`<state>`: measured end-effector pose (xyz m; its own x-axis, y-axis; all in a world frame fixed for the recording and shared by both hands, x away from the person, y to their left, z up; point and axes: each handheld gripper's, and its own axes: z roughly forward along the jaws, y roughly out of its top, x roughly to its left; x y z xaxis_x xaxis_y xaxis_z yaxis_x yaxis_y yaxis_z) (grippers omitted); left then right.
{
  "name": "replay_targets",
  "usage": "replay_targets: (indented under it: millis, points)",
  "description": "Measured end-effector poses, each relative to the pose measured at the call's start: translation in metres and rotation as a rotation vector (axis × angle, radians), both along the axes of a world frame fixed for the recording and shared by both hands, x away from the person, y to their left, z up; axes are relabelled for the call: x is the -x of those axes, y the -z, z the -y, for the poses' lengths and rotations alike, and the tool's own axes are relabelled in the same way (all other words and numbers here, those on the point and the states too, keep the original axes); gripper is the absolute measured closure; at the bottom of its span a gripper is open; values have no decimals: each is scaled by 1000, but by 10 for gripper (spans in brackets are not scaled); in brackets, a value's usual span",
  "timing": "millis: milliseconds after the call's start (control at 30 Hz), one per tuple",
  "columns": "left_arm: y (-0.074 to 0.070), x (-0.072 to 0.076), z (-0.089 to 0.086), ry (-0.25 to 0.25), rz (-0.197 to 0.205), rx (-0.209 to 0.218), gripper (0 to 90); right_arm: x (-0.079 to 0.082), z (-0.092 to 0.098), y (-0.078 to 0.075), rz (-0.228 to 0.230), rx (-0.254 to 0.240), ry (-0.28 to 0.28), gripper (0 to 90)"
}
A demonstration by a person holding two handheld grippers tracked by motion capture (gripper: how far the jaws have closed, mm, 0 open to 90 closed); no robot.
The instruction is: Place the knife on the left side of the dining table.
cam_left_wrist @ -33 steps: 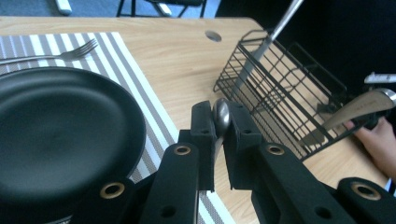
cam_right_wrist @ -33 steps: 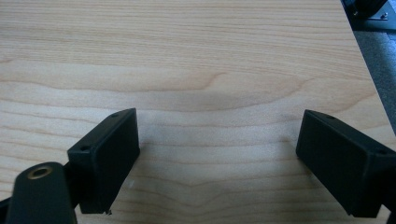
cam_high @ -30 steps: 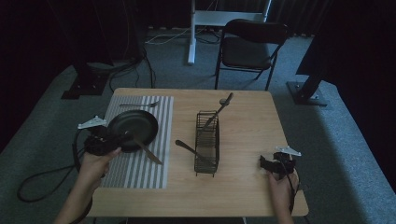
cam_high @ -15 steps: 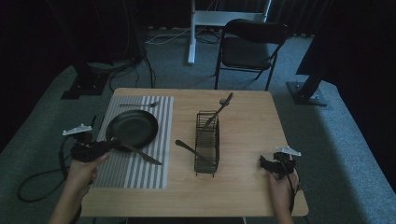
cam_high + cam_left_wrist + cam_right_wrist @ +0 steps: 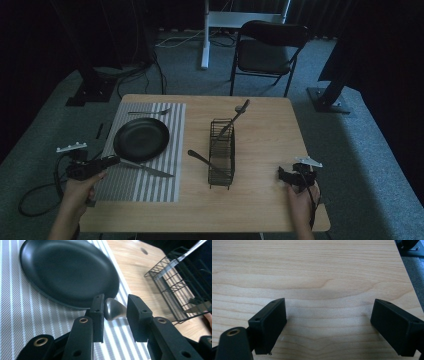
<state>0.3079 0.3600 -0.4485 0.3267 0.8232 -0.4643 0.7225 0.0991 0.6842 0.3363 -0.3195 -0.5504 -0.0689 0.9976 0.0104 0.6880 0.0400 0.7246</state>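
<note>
A knife lies on the striped placemat, just in front of the black plate. My left gripper is at the mat's left edge and points right along the knife. In the left gripper view the rounded handle end sits between the jaws of that gripper. The jaws have just been opening, and the pads no longer press on it. My right gripper rests near the table's front right. Its jaws stand wide open over bare wood.
A fork lies across the mat's far end. A black wire caddy stands mid-table with one utensil sticking out of it. Another utensil leans against its left side. A folding chair stands beyond the table.
My left hand has drawn back to the left and sunk toward the table, so the knife handle has come down. The blade tip stayed on the mat. The right hand has not moved.
</note>
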Motion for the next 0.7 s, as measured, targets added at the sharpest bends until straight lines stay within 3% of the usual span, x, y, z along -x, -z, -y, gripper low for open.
replay_targets:
  millis: [200, 433, 700]
  points:
    - [12, -3, -5, -23, -17, -15, 619, 0, 0, 0, 0, 0, 0, 124]
    - [38, -8, -15, -64, -68, -34, 603, 0, 0, 0, 0, -1, 1, 124]
    - [53, -9, -23, -73, -108, -17, 590, 0, 0, 0, 0, -1, 1, 124]
